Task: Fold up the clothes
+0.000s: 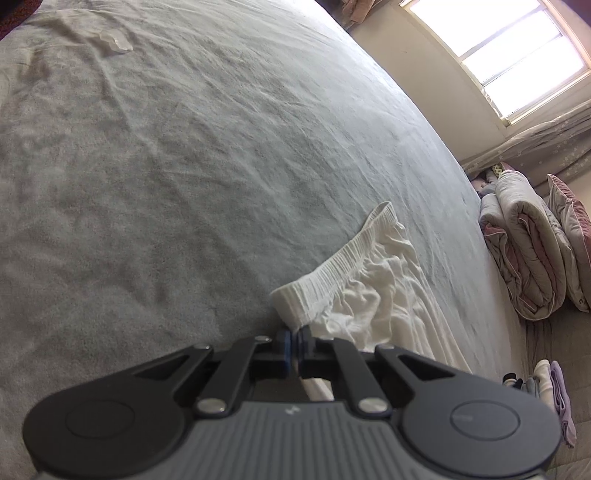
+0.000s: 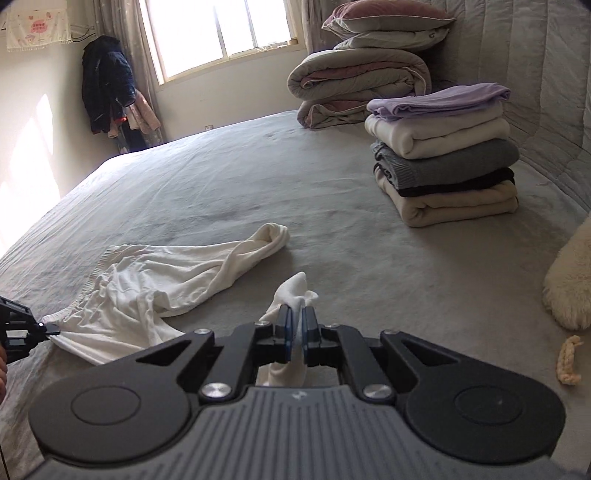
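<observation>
Left wrist: my left gripper (image 1: pixel 294 341) clamped on white trousers (image 1: pixel 373 295) waistband corner, garment on bed (image 1: pixel 166 166).
Right wrist: right gripper (image 2: pixel 296 325) pinching white cloth, probably leg cuff. Next: pull flat, then fold.

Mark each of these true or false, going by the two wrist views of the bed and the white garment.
1. Both claws are shut on the white garment. True: the left claw pinches its waistband end and the right claw a bunched end.
2. The folded stack has a lilac piece on top. True.
3. The white garment already lies on the folded stack. False: it lies crumpled on the grey bedcover, apart from the stack.
4. The window is covered by a dark curtain. False: daylight comes through it.
</observation>
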Action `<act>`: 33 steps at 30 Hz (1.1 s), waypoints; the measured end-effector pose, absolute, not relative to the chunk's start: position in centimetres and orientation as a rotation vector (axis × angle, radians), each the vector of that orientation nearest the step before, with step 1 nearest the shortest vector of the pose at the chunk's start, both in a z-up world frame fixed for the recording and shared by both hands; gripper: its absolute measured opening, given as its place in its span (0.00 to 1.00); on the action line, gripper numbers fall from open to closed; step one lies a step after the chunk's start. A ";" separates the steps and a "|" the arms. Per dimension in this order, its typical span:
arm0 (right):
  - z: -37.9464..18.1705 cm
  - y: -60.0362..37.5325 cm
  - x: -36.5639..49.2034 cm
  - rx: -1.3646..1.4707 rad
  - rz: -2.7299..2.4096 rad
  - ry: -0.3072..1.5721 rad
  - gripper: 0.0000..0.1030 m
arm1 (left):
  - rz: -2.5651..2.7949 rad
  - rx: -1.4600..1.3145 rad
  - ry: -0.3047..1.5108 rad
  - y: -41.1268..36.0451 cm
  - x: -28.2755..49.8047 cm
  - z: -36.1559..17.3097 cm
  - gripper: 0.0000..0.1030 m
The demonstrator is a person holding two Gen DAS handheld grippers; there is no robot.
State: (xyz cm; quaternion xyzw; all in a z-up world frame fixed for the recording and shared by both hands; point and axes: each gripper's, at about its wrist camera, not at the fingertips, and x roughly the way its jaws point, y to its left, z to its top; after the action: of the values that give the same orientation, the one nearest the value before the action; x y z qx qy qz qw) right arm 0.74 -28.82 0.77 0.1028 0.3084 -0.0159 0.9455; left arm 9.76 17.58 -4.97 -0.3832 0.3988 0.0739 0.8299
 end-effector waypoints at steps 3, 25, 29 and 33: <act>0.2 -30.8 0.4 0.202 -0.113 0.641 0.05 | 0.172 -0.811 0.846 18.2 9.1 -4.9 0.03; 0.2 -27.9 0.4 0.007 0.070 0.630 0.53 | 0.184 -0.846 0.885 20.1 8.1 -5.6 0.06; -0.6 -22.2 0.4 -0.110 0.307 0.632 0.53 | 0.193 -0.870 0.878 20.1 8.2 -5.7 0.07; -2.1 -16.6 0.5 -0.266 0.449 0.640 0.51 | 0.197 -0.888 0.876 20.3 8.1 -5.9 0.07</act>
State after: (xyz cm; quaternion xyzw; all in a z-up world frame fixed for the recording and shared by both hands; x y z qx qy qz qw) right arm 0.52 -16.63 -2.09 -0.1291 0.3109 0.2181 0.9160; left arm 8.05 20.32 -5.87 -0.4153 0.4095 0.0922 0.8071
